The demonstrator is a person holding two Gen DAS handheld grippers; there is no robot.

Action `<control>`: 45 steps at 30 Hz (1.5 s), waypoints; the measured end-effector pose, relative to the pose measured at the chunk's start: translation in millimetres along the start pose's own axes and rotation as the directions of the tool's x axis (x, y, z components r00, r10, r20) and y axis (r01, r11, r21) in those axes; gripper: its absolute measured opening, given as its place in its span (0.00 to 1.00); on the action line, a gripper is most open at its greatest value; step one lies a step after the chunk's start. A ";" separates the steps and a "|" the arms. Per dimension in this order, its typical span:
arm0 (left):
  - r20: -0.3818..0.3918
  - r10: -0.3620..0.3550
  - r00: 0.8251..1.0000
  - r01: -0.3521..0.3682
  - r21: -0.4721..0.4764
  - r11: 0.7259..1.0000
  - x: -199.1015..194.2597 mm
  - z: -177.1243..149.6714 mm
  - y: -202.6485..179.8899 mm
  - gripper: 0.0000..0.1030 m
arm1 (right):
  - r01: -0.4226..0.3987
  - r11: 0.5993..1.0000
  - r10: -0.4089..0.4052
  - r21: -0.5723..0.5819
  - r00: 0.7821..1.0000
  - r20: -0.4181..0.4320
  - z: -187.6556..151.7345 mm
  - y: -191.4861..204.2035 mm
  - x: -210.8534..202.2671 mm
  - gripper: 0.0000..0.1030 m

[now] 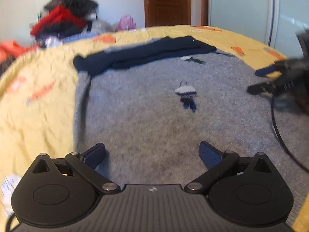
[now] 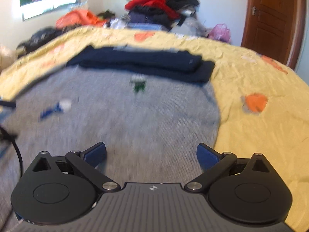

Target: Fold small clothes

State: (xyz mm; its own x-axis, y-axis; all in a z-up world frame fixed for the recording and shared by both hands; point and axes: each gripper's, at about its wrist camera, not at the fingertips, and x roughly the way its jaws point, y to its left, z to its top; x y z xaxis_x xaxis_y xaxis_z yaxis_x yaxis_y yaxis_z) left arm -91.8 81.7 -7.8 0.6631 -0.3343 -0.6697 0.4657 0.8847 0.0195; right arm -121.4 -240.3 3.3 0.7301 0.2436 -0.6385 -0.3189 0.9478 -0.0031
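Observation:
A small grey knit sweater (image 1: 154, 116) lies flat on the yellow bedspread (image 1: 38, 100). It has little embroidered figures (image 1: 186, 94) and navy sleeves folded across its far end (image 1: 146, 56). My left gripper (image 1: 152, 154) is open and empty, low over the sweater's near part. The right gripper (image 1: 270, 81) shows at the right edge of the left wrist view, blurred. In the right wrist view the same sweater (image 2: 119, 119) fills the middle, with the navy folded part (image 2: 143, 63) beyond. My right gripper (image 2: 151, 154) is open and empty over the grey knit near its right edge.
A heap of red and dark clothes (image 2: 164, 5) sits beyond the bed's far side, with orange fabric (image 2: 81, 17) to its left. A brown door (image 2: 270, 19) stands at the right. A black cable (image 1: 278, 127) hangs from the right gripper. The bedspread (image 2: 260, 135) extends to the right.

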 end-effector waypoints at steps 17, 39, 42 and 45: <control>-0.094 0.127 0.987 -0.139 -0.136 0.981 -12.3 -3.6 -54.0 1.00 | -0.001 0.999 0.003 0.044 0.998 -0.056 -14.0 17.6 -26.3 1.00; -0.040 0.195 0.980 -0.200 -0.187 0.962 -20.1 -16.9 -64.6 1.00 | 0.022 0.999 -0.022 -0.029 1.000 -0.008 -27.4 43.1 -38.3 0.99; -0.032 0.204 0.978 -0.206 -0.194 0.959 -21.5 -18.9 -65.6 1.00 | -0.002 1.000 0.002 0.002 0.999 -0.038 -33.5 35.4 -48.1 1.00; -0.027 0.210 0.977 -0.211 -0.199 0.957 -24.8 -21.9 -66.6 1.00 | -0.006 1.000 0.006 -0.013 0.999 -0.043 -45.5 31.9 -64.1 1.00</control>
State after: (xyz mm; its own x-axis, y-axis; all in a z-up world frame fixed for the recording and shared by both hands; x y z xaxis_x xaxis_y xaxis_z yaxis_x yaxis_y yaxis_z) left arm -152.1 38.2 -8.8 0.7298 -0.1320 -0.6708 0.1892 0.9819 0.0125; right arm -205.9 -235.1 9.1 0.7015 0.2399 -0.6711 -0.3310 0.9436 -0.0087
